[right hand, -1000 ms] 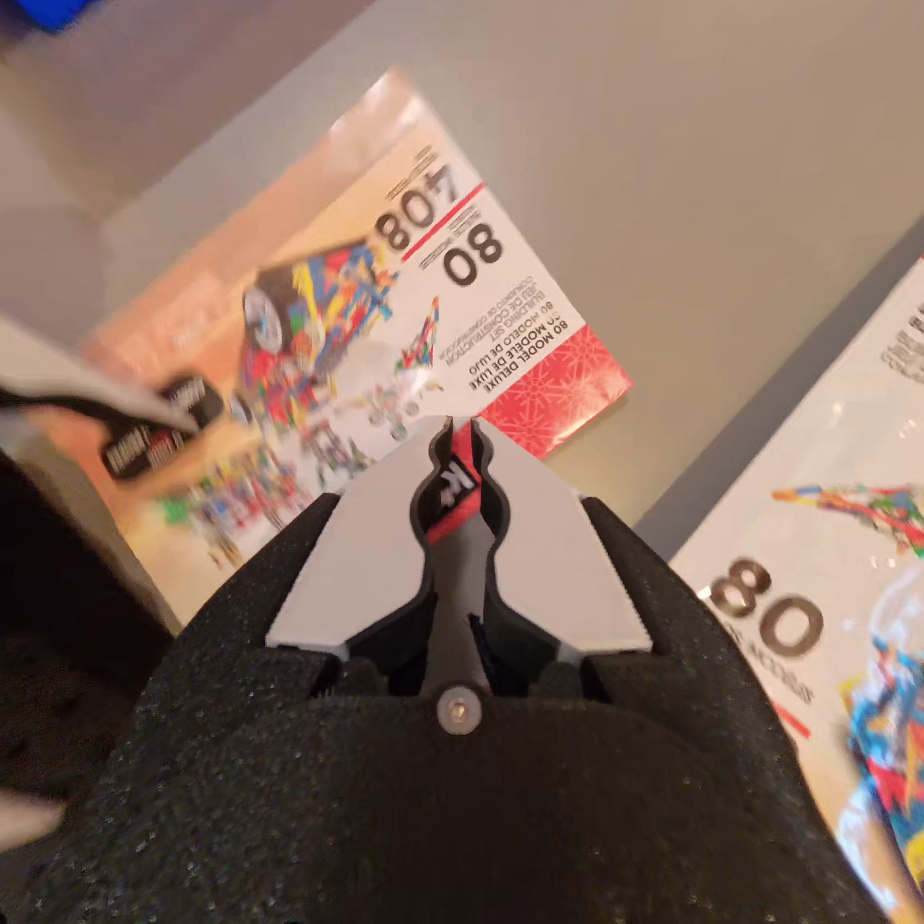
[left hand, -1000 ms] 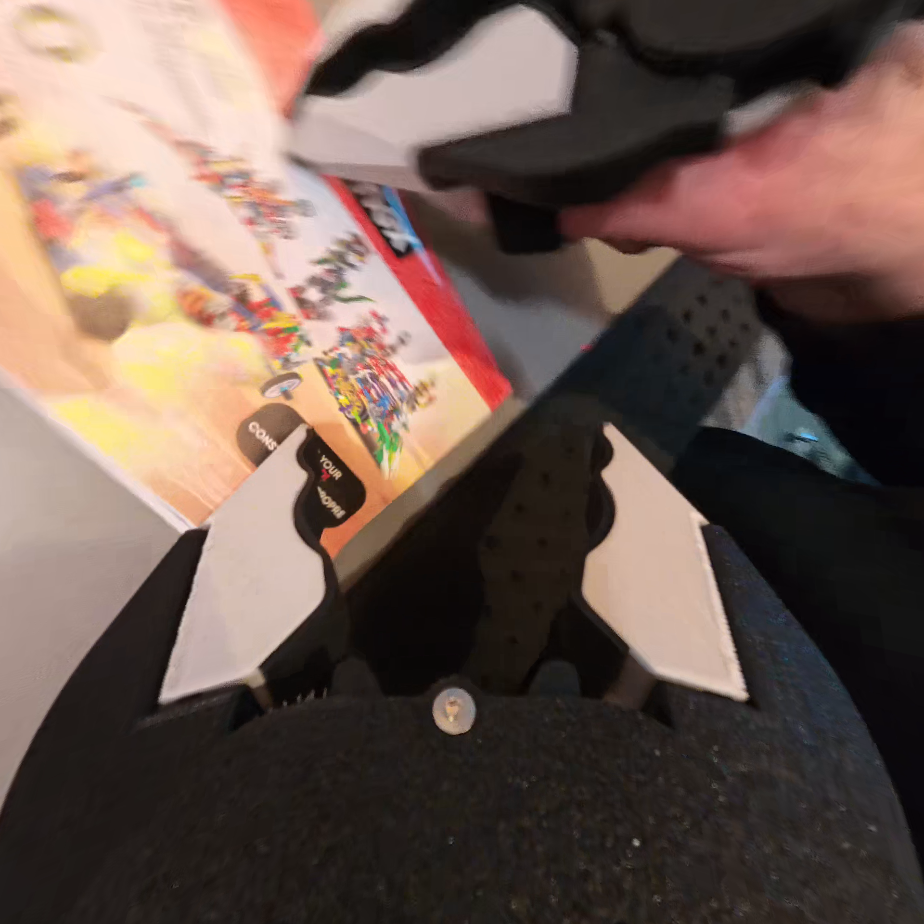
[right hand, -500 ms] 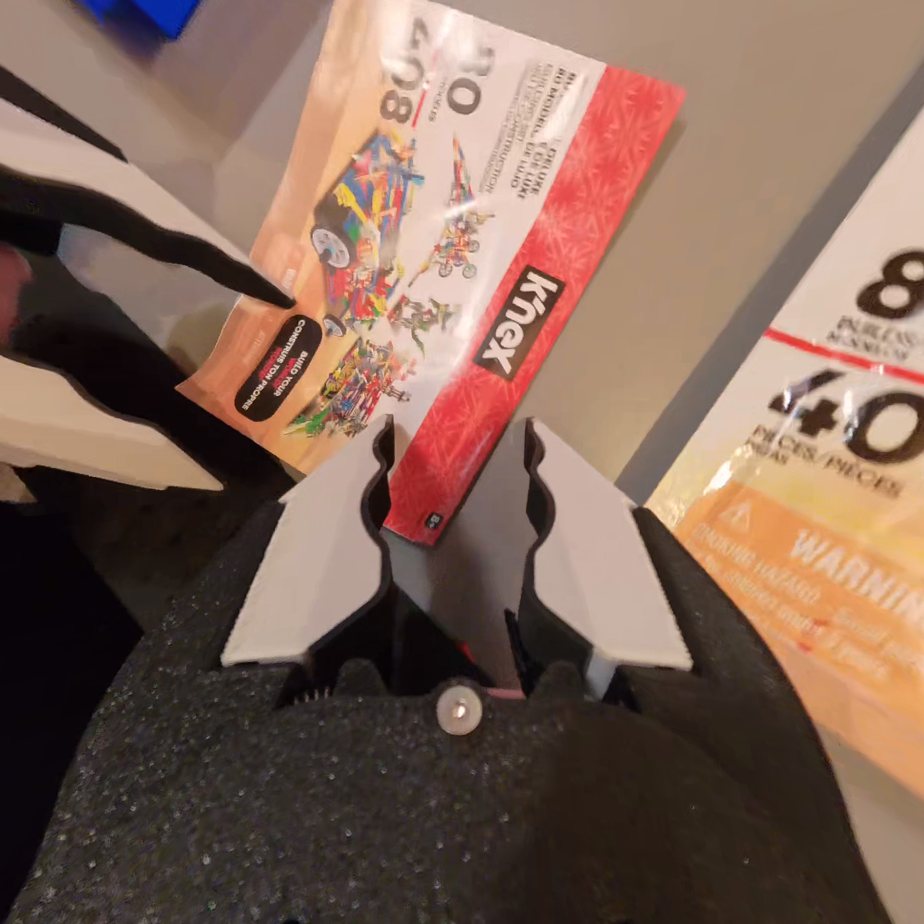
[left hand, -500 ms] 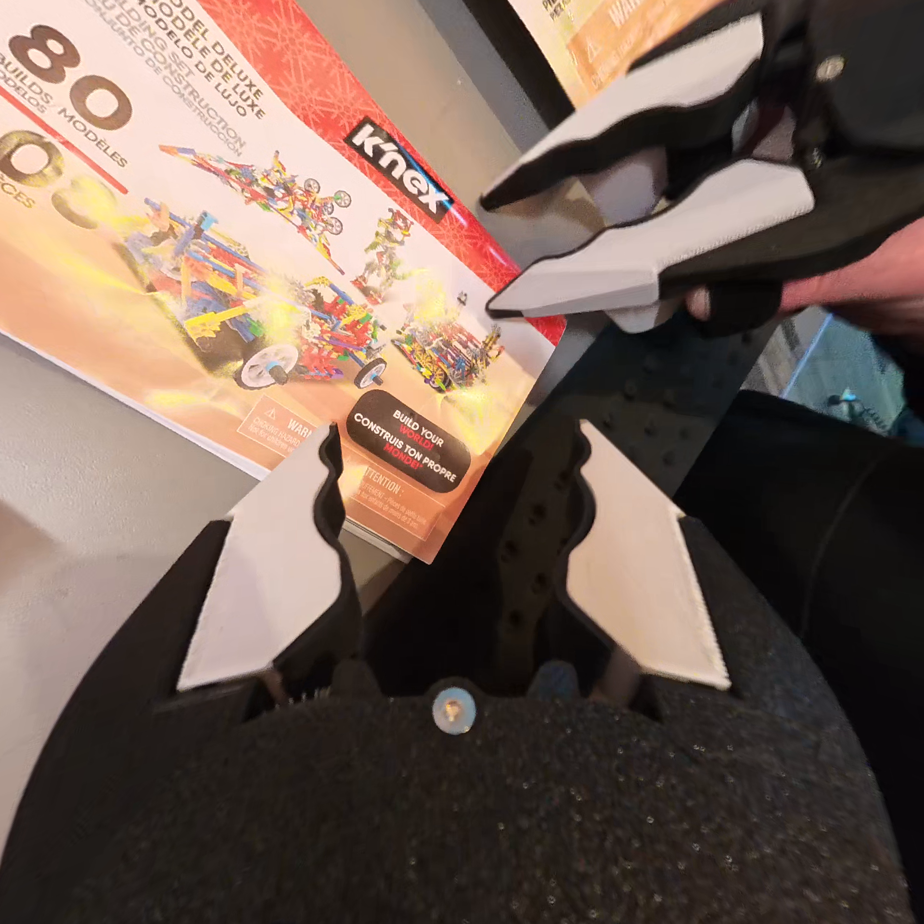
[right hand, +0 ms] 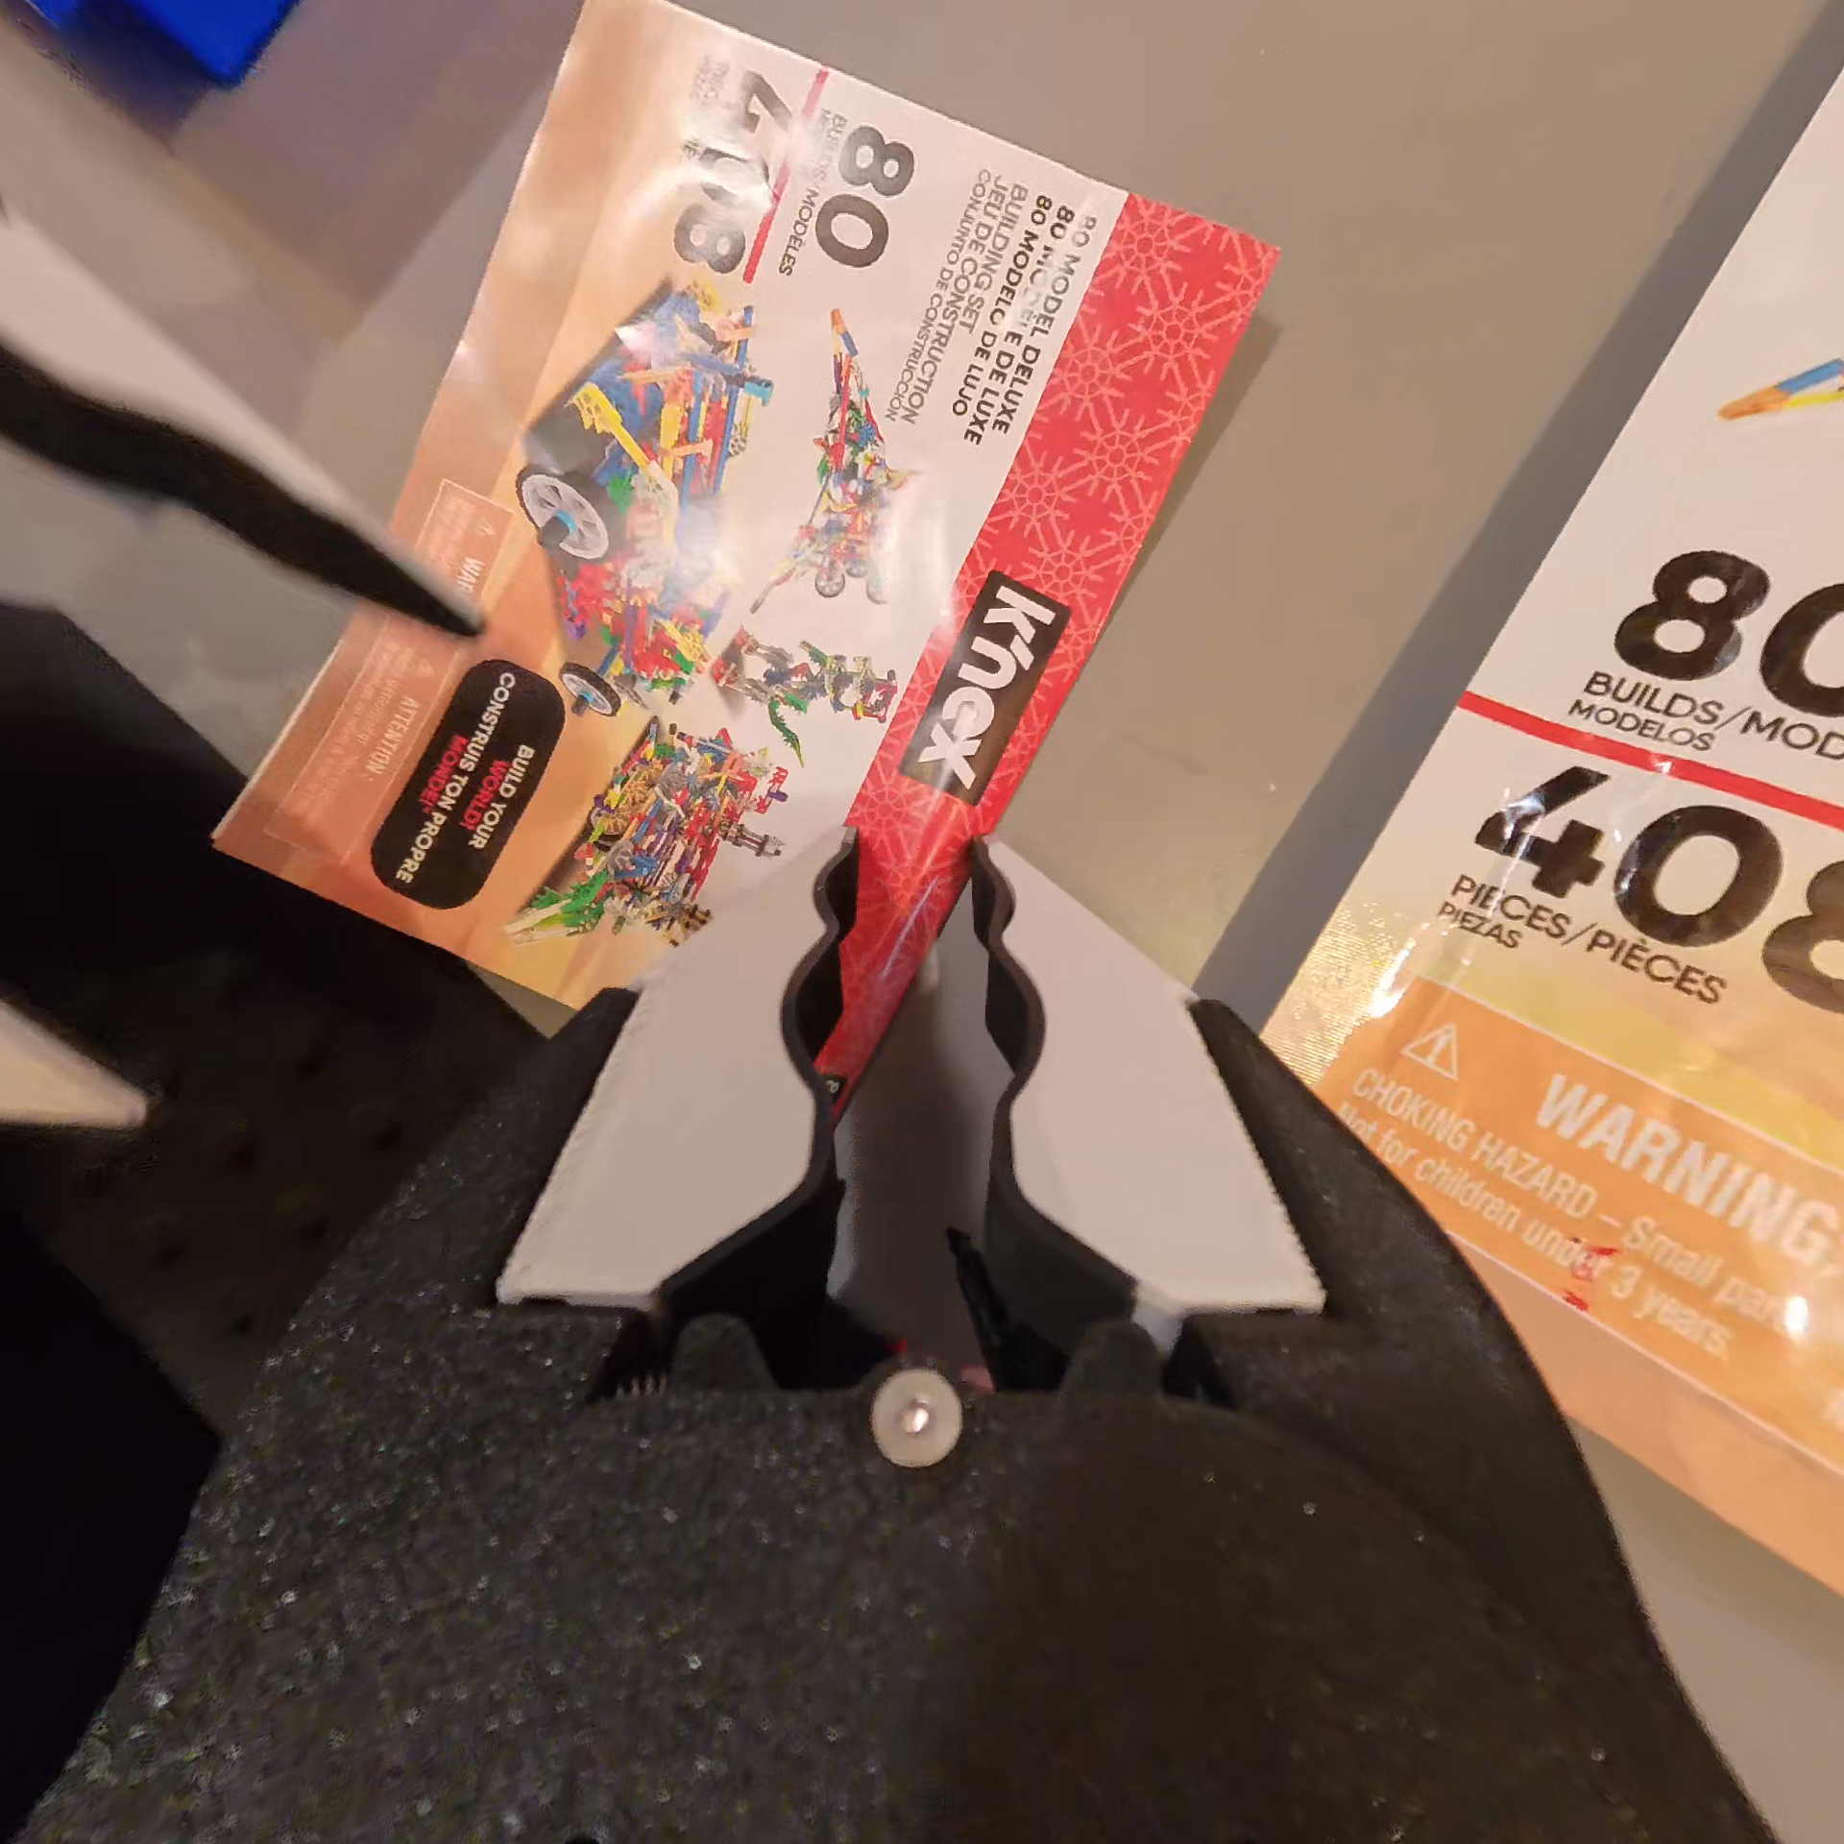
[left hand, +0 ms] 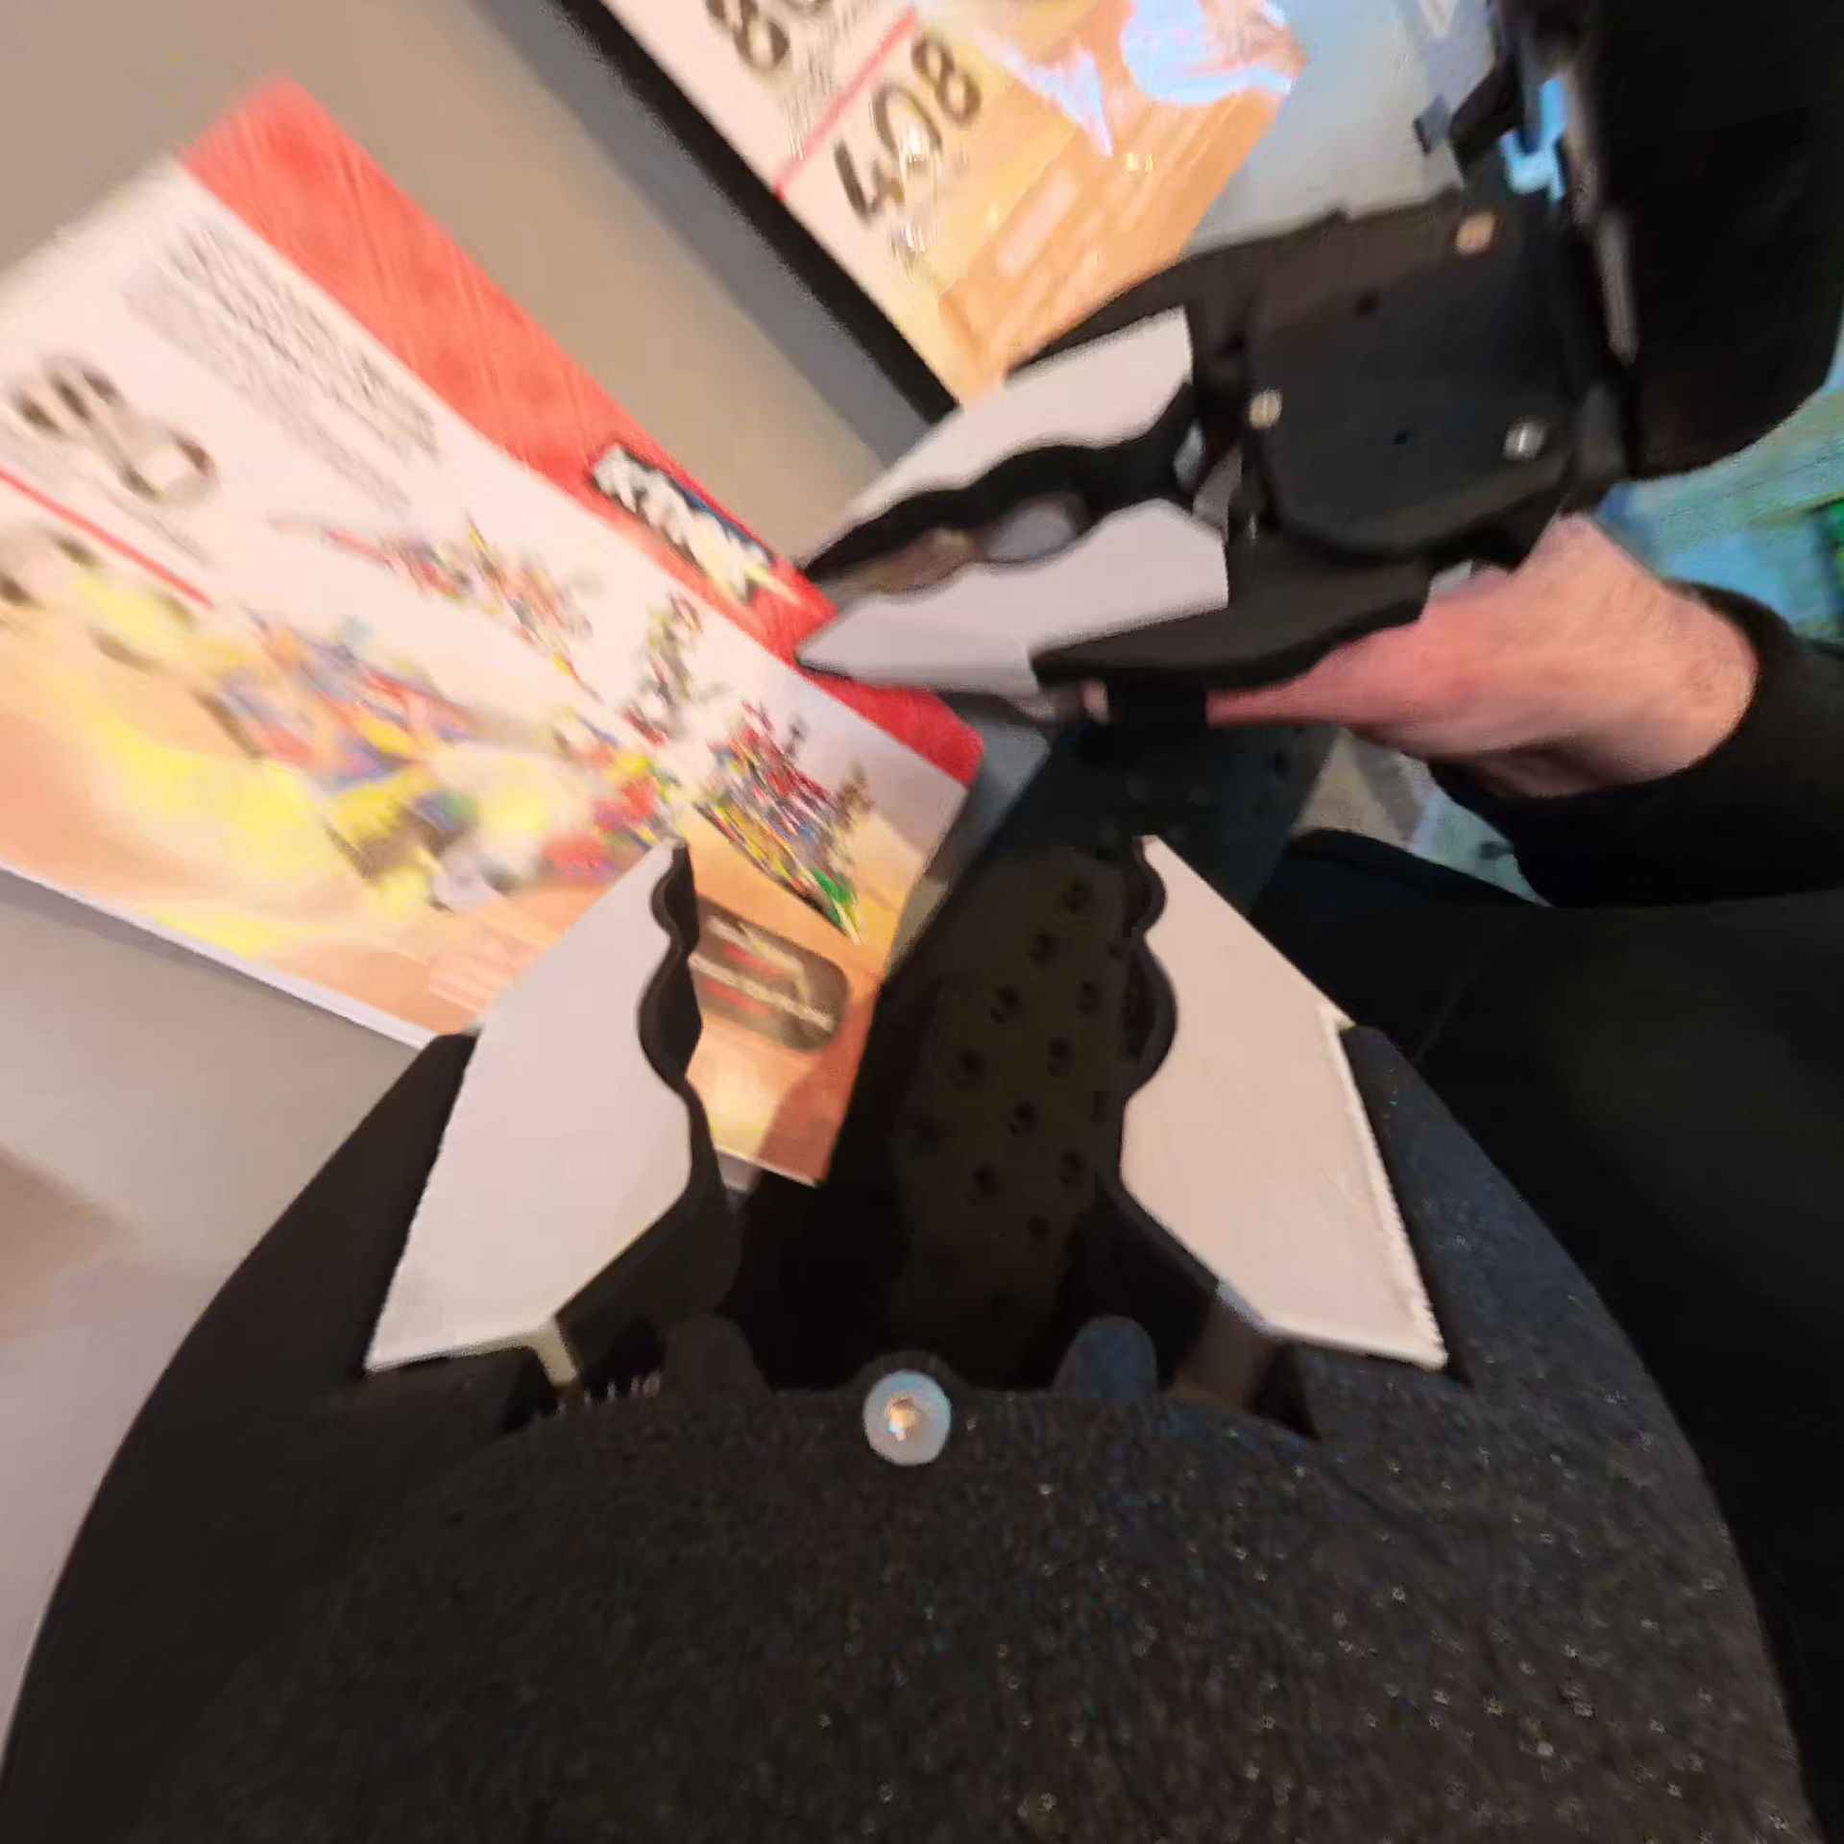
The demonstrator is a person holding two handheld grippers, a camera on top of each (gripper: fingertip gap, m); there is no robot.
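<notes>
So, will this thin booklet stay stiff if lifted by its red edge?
Probably not: the booklet looks thin and wide, so it should droop. Its cover shows glare, so it may slip between the fingers of the right gripper. Being so thin, it is likely light.

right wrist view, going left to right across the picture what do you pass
left gripper at the left edge → instruction booklet with the red strip → right gripper, fingers apart around the booklet's red corner → bare grey table → large printed bag at the right edge
</notes>
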